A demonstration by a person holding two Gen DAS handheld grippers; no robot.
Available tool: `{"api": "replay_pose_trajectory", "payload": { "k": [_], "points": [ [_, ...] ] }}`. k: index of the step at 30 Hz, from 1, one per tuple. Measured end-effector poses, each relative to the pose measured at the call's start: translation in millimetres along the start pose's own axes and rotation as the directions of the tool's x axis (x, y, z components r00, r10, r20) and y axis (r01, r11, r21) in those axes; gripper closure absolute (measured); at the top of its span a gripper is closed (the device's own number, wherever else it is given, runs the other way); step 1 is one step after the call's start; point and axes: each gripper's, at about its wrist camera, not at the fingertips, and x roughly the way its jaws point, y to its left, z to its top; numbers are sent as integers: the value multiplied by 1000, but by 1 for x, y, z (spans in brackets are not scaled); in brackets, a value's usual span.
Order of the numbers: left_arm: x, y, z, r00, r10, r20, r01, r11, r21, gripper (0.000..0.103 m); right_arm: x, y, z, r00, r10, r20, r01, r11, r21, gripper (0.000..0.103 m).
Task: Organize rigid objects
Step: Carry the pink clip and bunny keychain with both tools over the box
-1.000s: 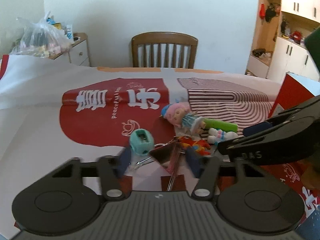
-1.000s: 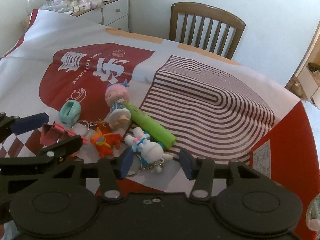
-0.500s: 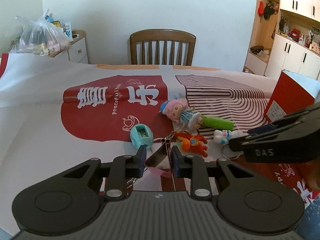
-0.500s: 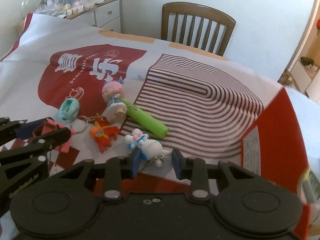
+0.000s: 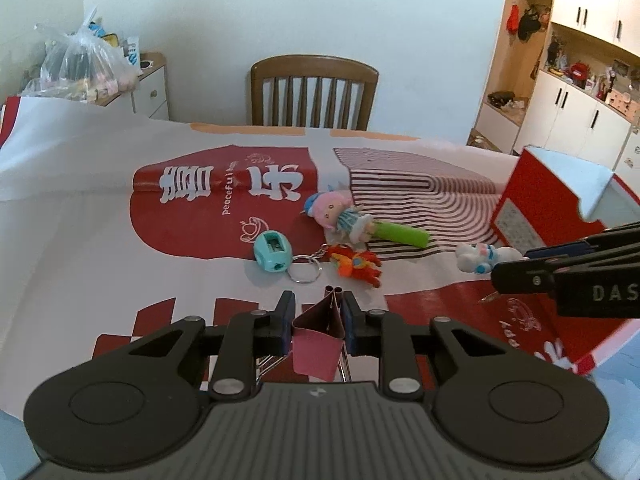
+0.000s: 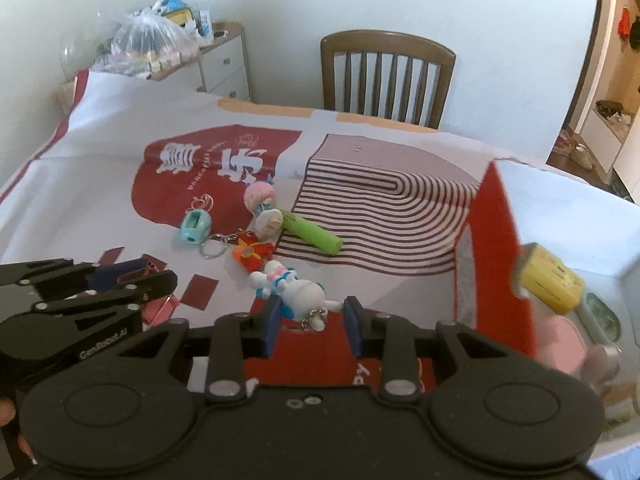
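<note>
My left gripper (image 5: 316, 308) has its jaws closing on a dark pink binder clip (image 5: 318, 336), which hangs clear of the tablecloth. My right gripper (image 6: 312, 312) is shut on a white rabbit keychain figure (image 6: 292, 288), held just left of the red box (image 6: 500, 240). On the cloth lie a teal pencil sharpener (image 5: 272, 250), an orange figure keychain (image 5: 356, 264), a pink-haired doll (image 5: 340, 216) and a green marker (image 5: 402, 234). In the left wrist view the right gripper (image 5: 508, 268) comes in from the right with the white figure (image 5: 486, 258).
The open red box holds a yellow item (image 6: 548, 278) and something pink (image 6: 560, 344). A wooden chair (image 5: 314, 94) stands at the table's far side. A full plastic bag (image 5: 80, 68) sits on a drawer unit at the back left.
Both grippers closed and rose. The left one took up the binder clip from the cloth. The right one took the white figure and carried it right, towards the red box.
</note>
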Motion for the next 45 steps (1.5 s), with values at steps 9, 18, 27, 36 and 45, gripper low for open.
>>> {"api": "replay_pose_trajectory", "payload": {
  "k": [9,18,27,36,45],
  "points": [
    [-39,-17,16,998,-69,12,69,998,1,79,-56,-10,-5,998,-20,54,19,1000,24,71],
    [-74,-49,41,990,-125,59,122,991,45,79,-104,-31,-7,991,-59,121,55,998,42,71],
    [-90,-90,58,985,-153,76,147,986,78,79,-128,-69,-18,983,-83,163,72,995,68,71],
    [-84,-150,67,984,-172,47,166,980,106,79,-140,-125,-32,980,-96,177,76,990,118,71],
    [-62,-216,70,984,-180,3,178,973,147,79,-141,-191,-39,976,-127,177,103,985,139,71]
  ]
}}
